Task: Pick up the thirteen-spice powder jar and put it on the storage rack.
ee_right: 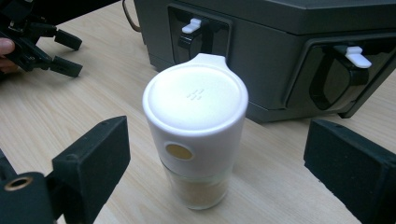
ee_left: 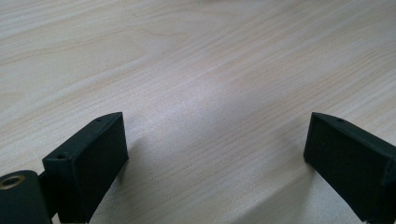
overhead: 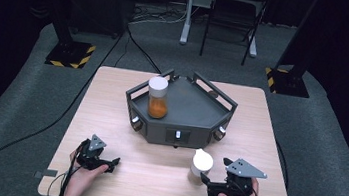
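Currently white-lidded shaker [ee_right: 196, 135] stands upright on the counter [overhead: 122, 96], just in front of the grey tray [overhead: 196, 113], between the right tool's [ee_right: 215, 163] spread jaws, untouched. Left tool [ee_left: 215, 154] released, over bare counter. Orange-filled jar [overhead: 157, 97] sits in the tray.

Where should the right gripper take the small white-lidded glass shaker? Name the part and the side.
Grip the white-lidded glass shaker across its white cap, coming level from the person's side with the right gripper. It stands upright and round between the open jaws; the cap is its widest part.
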Demonstrator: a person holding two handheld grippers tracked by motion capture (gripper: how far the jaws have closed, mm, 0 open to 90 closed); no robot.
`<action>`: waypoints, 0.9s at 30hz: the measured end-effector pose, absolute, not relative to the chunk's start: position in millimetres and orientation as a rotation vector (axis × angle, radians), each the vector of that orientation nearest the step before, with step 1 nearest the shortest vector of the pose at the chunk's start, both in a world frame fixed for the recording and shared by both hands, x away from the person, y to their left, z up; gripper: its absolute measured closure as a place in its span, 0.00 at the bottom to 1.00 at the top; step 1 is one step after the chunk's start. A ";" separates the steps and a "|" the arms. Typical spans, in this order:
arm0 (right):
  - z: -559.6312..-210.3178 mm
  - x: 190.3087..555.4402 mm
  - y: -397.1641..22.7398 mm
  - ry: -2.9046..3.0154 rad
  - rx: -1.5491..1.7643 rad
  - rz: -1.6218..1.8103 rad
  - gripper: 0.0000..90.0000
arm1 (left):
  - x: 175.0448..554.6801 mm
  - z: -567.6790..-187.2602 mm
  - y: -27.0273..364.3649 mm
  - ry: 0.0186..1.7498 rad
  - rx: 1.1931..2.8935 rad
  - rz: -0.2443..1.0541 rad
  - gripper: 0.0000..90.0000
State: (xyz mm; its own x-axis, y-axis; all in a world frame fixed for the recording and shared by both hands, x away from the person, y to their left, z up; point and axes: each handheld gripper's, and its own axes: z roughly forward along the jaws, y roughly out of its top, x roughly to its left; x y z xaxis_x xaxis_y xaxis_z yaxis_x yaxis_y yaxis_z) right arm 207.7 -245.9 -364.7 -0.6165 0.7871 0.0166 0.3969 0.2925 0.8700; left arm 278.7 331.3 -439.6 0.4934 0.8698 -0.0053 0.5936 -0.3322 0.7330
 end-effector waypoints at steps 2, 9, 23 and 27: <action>-365.9 207.9 -243.1 2.152 1.055 1.263 0.07 | 278.7 -439.6 331.3 1.199 2.053 0.517 0.07; -371.4 208.1 -231.7 2.146 1.057 1.254 0.08 | 278.7 -439.6 331.3 1.199 2.053 0.517 0.07; -388.2 217.1 -216.1 2.147 1.087 1.251 0.11 | 278.7 -439.6 331.3 1.199 2.053 0.517 0.07; -391.5 219.5 -212.0 2.142 1.084 1.243 0.13 | 278.7 -439.6 331.3 1.199 2.054 0.517 0.07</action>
